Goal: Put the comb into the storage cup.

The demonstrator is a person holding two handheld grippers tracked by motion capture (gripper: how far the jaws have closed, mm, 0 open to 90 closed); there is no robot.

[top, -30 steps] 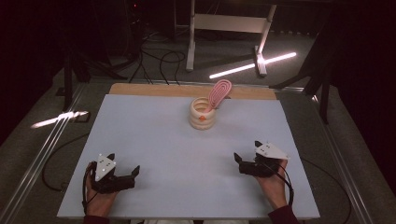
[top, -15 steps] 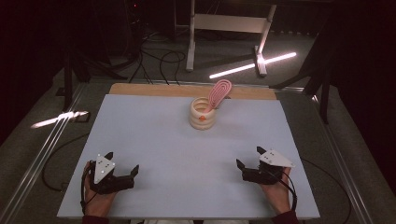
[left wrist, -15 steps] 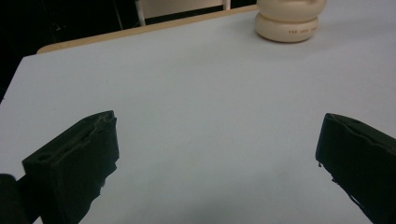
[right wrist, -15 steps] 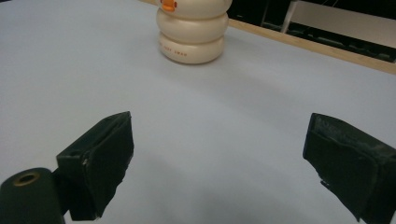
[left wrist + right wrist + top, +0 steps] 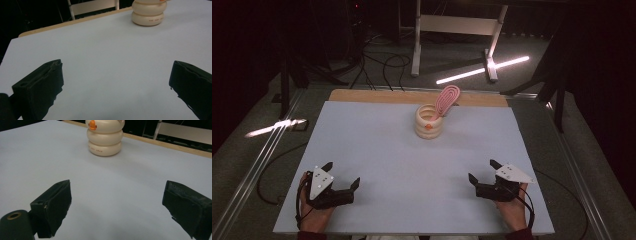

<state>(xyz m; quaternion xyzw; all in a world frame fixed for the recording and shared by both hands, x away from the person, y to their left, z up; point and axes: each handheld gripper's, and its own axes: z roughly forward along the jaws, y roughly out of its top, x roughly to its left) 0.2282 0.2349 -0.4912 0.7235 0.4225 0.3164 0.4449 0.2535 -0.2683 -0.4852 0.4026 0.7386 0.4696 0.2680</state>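
Observation:
A cream ribbed holder [image 5: 429, 122] with an orange mark on its front stands at the far middle of the pale blue table top [image 5: 412, 165]. A pink oval paddle [image 5: 447, 99] leans out of it to the right. The same cream holder [image 5: 149, 13] is far ahead in the left gripper view, and the cream holder [image 5: 105, 137] also lies ahead in the right gripper view. My left gripper [image 5: 341, 175] rests open near the front left edge, nothing between its jaws. My right gripper [image 5: 483, 171] rests open near the front right edge, also empty.
A wooden strip [image 5: 377, 96] runs along the table's far edge. Beyond it stand a white frame on legs [image 5: 459, 30], floor cables [image 5: 377, 60] and a lit strip [image 5: 482, 69]. Metal rails [image 5: 257, 165] flank the table.
My right gripper has drawn back toward the front edge and slightly right. The left gripper and the holder have stayed put.

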